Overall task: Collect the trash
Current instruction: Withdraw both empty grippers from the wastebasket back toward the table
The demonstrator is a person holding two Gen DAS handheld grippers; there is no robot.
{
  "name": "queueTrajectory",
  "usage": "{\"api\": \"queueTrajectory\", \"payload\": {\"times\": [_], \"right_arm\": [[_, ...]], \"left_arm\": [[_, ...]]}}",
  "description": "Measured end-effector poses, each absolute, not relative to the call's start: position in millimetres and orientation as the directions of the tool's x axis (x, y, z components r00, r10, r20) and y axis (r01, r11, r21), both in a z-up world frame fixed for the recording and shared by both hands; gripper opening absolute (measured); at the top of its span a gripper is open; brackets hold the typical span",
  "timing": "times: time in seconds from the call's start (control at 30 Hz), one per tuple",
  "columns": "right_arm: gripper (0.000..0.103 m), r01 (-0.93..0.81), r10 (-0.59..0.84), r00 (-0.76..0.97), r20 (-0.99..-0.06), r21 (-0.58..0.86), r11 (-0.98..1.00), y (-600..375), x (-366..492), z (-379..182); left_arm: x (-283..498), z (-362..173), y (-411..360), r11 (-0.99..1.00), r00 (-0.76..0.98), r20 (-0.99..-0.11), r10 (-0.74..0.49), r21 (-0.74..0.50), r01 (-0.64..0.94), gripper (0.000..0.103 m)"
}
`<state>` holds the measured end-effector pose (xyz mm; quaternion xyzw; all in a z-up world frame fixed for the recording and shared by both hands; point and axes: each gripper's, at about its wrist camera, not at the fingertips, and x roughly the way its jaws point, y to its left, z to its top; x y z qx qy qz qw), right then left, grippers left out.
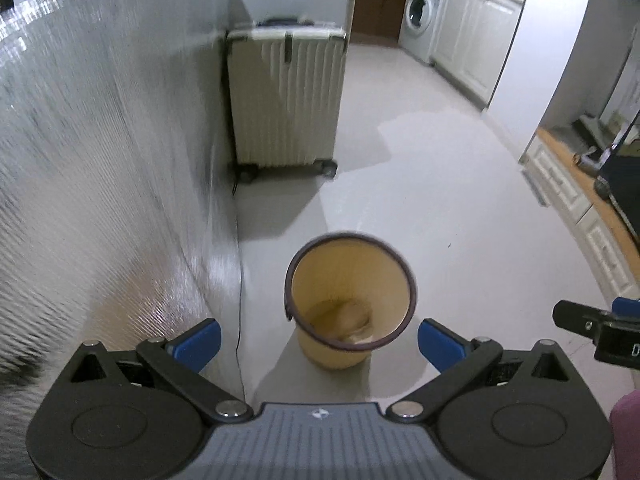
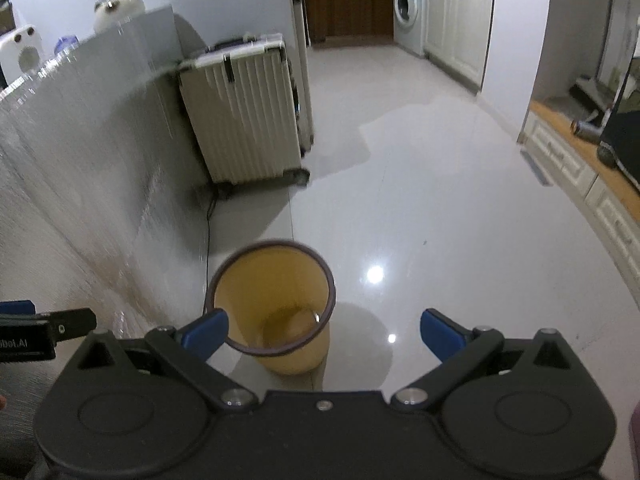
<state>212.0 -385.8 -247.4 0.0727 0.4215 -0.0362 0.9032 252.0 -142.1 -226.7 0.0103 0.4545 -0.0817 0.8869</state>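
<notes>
i hold my left gripper (image 1: 319,338) and right gripper (image 2: 324,332) spread wide and empty above the yellow bin (image 1: 349,300), which stands upright on the floor (image 1: 440,208) near the wall; pale trash (image 1: 352,316) lies at its bottom.

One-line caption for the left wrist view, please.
Open left gripper above a yellow bin holding crumpled trash, suitcase beyond.
</notes>
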Motion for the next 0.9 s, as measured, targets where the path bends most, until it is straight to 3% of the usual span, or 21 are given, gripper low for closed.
{"api": "queueTrajectory", "payload": {"times": [0.6,0.9], "right_arm": [[0.103,0.109,-0.045,0.839,-0.543,0.086,0.990,-378.0,144.5,-107.1],[0.103,0.050,-0.011,0.890,-0.456,0.073,0.996,-345.5,135.4,-60.3]], "left_arm": [[182.7,-89.3,-127.0,0.969,0.785,-0.568,-0.247,-0.129,0.211,0.103],[153.8,-37.9,-87.7,0.974,0.856,-0.464,-0.227,-0.135,0.185,0.103]]}}
